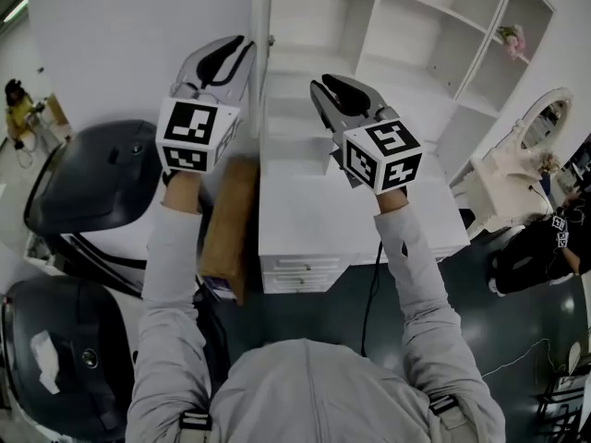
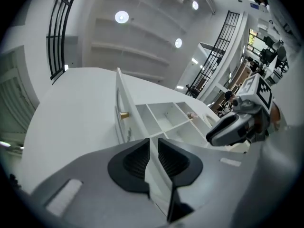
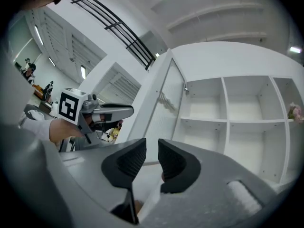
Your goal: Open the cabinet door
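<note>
1. The cabinet door (image 1: 261, 53) runs as a thin white strip, edge-on, up the upper middle of the head view. It already stands swung out from the shelf unit (image 1: 406, 26), whose compartments lie bare to its right. I judge the opening to be mostly done.
2. It looks to me like a stiff, flat panel, light for its height and hung on a hinge at the unit's side. I expect it to swing on a light pull and keep its shape. In the right gripper view its face looks partly translucent, so I would treat it as something that could crack if it were slammed.
3. The small gold knob (image 2: 124, 115) sits on the door's face, left of centre in the left gripper view. That is the proper place to take hold, though it is round and smooth, so I expect a pinch there could slip. The door's free edge is the other option: flat, thin and easy to pinch or push.
4. My left gripper (image 2: 153, 144) is near the door on its left and is not touching it. Its jaws are drawn close with only a slit between them, and nothing is in it.
5. My right gripper (image 3: 152, 144) hangs to the right of the door in front of the shelves, with its jaws likewise nearly together and empty.
6. The unit stands on the white desk (image 1: 305, 210) below both grippers.
</note>
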`<move>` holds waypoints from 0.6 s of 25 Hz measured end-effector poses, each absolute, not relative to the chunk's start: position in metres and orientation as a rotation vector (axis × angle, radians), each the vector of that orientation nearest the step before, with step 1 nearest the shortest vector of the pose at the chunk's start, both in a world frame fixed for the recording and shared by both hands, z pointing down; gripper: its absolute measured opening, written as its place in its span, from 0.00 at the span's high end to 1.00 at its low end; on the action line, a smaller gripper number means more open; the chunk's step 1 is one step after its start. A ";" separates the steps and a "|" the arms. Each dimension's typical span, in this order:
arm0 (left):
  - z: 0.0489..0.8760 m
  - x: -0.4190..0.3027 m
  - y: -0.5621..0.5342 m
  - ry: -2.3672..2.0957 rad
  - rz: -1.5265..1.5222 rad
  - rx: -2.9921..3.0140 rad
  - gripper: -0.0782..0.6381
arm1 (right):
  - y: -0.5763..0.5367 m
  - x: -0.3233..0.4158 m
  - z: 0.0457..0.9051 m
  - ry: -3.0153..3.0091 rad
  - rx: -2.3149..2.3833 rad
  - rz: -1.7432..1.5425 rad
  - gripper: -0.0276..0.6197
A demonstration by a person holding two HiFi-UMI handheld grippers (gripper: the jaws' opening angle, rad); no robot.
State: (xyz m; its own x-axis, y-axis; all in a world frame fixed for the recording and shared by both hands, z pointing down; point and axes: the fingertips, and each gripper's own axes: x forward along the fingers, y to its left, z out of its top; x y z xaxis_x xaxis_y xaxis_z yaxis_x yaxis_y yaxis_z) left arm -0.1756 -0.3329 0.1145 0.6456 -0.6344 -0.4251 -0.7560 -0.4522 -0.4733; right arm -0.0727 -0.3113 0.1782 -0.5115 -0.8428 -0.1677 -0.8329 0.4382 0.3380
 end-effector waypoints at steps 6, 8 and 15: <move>0.189 -0.129 -0.319 1.118 0.120 -2.281 0.83 | -0.282 0.025 0.224 -2.524 1.615 -0.498 0.87; 0.212 -0.112 -0.316 1.111 0.085 -2.333 0.85 | -0.274 0.053 0.238 -2.478 1.657 -0.489 0.91; 0.272 -0.077 -0.301 1.119 0.012 -2.427 0.87 | -0.248 0.127 0.281 -2.417 1.780 -0.375 0.95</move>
State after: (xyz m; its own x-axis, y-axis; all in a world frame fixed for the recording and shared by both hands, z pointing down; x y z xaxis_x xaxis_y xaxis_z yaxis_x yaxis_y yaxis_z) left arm -0.0767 -0.3005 0.2719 0.6682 -0.7175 -0.1967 -0.7215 -0.5605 -0.4066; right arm 0.1266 -0.2480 0.2809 -0.3031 -0.9515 -0.0520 -0.9226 0.2793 0.2661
